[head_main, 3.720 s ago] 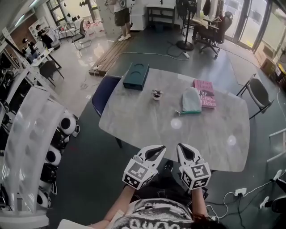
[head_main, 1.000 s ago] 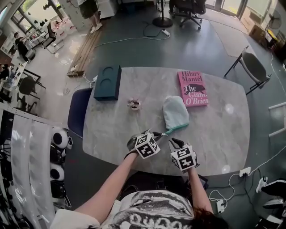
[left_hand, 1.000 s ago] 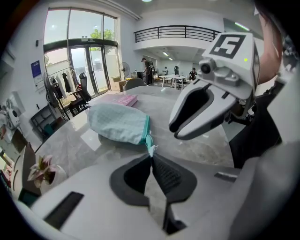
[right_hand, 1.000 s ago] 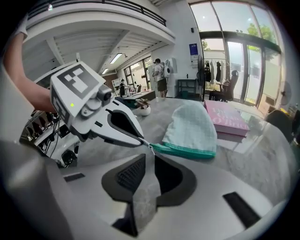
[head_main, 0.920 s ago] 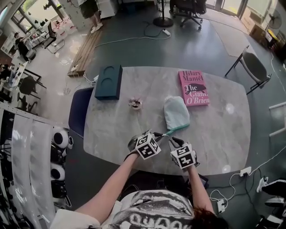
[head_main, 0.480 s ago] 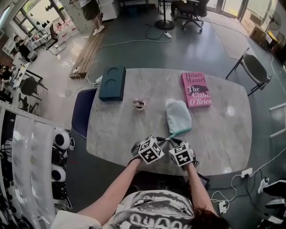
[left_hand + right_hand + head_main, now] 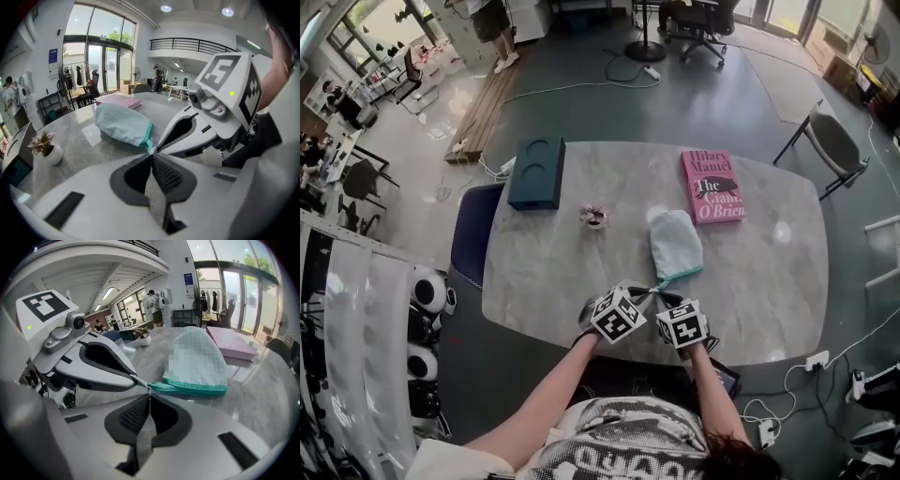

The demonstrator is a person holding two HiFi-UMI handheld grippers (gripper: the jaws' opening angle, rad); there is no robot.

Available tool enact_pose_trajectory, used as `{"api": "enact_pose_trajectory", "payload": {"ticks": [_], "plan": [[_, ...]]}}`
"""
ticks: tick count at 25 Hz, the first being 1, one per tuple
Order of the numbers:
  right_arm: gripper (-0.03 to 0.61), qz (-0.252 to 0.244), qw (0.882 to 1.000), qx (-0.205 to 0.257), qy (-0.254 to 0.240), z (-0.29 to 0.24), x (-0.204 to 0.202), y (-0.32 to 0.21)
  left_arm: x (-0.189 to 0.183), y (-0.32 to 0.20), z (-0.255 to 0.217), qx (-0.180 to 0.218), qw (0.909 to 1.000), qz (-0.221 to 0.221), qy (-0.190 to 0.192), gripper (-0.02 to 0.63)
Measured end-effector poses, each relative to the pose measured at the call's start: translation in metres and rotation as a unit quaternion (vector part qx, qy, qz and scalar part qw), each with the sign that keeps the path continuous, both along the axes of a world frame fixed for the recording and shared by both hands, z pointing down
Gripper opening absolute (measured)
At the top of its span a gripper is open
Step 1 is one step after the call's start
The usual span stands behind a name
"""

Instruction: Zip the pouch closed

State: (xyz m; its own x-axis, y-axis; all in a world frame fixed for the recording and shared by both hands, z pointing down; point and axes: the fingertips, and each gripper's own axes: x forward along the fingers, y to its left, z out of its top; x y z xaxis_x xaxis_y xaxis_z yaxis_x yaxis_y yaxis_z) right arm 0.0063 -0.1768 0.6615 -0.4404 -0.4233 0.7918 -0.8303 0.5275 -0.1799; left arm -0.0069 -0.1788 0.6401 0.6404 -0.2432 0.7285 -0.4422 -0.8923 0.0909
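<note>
The pouch (image 7: 675, 246) lies flat mid-table (image 7: 581, 281), teal zip edge toward 6 o'clock. Left gripper (image 7: 639, 292) and right gripper (image 7: 661, 298) meet at its 7 o'clock corner, both jaw pairs clenched on the zip end. Book (image 7: 712, 186) at pouch's 1 o'clock, touching. Plant (image 7: 594, 217) at 10 o'clock, box (image 7: 536, 172) beyond.

- a grey marble-look table (image 7: 562, 272) fills the middle of the head view.
- a pink book (image 7: 711, 186) lies flat on it, upper right.
- a dark teal box (image 7: 535, 172) sits at its upper left edge.
- a small potted plant (image 7: 594, 217) stands between them, apart from both.
- a blue chair (image 7: 472, 234) is at the table's left edge.
- a grey chair (image 7: 834, 141) stands off its upper right corner.
</note>
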Motion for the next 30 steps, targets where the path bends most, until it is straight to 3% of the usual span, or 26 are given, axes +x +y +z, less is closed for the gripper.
{"api": "enact_pose_trajectory", "payload": {"ticks": [7, 30], "plan": [[0.008, 0.009, 1.0, -0.013, -0.012, 0.003, 0.002, -0.001, -0.001, 0.0, -0.001, -0.003, 1.0, 0.002, 0.001, 0.015], [0.008, 0.012, 0.999, -0.013, 0.036, 0.015, 0.054, -0.028, -0.01, -0.019, -0.005, 0.012, 0.9999, -0.001, -0.003, 0.012]]}}
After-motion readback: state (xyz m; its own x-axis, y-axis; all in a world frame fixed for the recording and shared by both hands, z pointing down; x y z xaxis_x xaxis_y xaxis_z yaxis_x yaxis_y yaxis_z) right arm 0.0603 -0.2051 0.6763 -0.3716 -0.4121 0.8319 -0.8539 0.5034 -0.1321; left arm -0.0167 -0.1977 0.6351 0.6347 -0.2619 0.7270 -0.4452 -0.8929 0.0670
